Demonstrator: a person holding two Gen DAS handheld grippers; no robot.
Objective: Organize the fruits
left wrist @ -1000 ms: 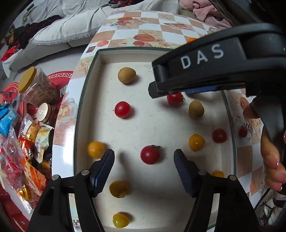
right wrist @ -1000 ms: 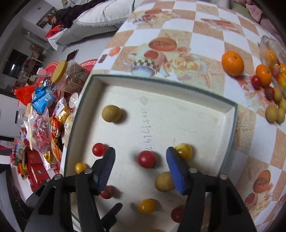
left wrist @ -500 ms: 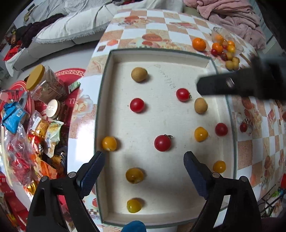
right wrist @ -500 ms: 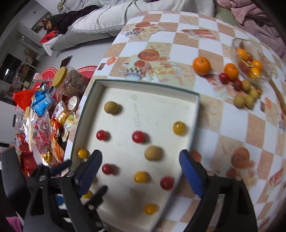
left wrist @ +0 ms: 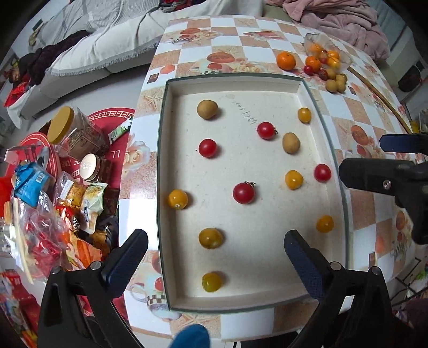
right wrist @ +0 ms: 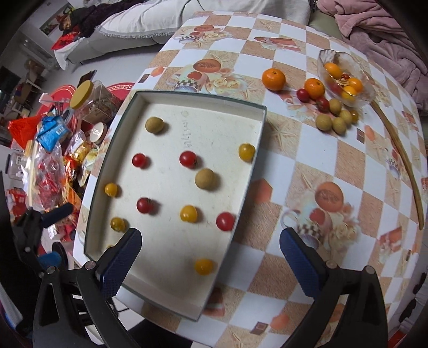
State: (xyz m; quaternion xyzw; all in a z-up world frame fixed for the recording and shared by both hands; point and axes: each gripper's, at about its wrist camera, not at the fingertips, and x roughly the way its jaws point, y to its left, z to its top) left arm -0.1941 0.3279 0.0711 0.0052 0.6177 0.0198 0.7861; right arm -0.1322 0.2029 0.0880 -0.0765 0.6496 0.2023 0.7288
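A shallow white tray [left wrist: 294,81] [right wrist: 128,107] on the checkered table holds several red tomatoes [left wrist: 243,193], yellow tomatoes [left wrist: 210,237] and two brown longans [left wrist: 207,109]. My left gripper [left wrist: 215,257] is open and empty, high above the tray's near edge. My right gripper [right wrist: 210,257] is open and empty above the tray's right side; it shows at the right of the left wrist view [left wrist: 379,182]. More fruit lies at the far right: two oranges [right wrist: 273,79], red tomatoes, longans [right wrist: 324,122] and a glass bowl [right wrist: 323,57] of fruit.
Left of the table, jars [left wrist: 60,121] and snack packets [left wrist: 32,182] crowd the floor on red trays. A sofa with a grey blanket [left wrist: 107,40] stands behind. A pink blanket [left wrist: 342,21] lies at the far right. A thin stick [right wrist: 401,155] lies on the table's right.
Both grippers have pulled up and back from the tray and opened wide. The right gripper has left the middle of the left wrist view and swung right. A yellow tomato now rests near the tray's far right.
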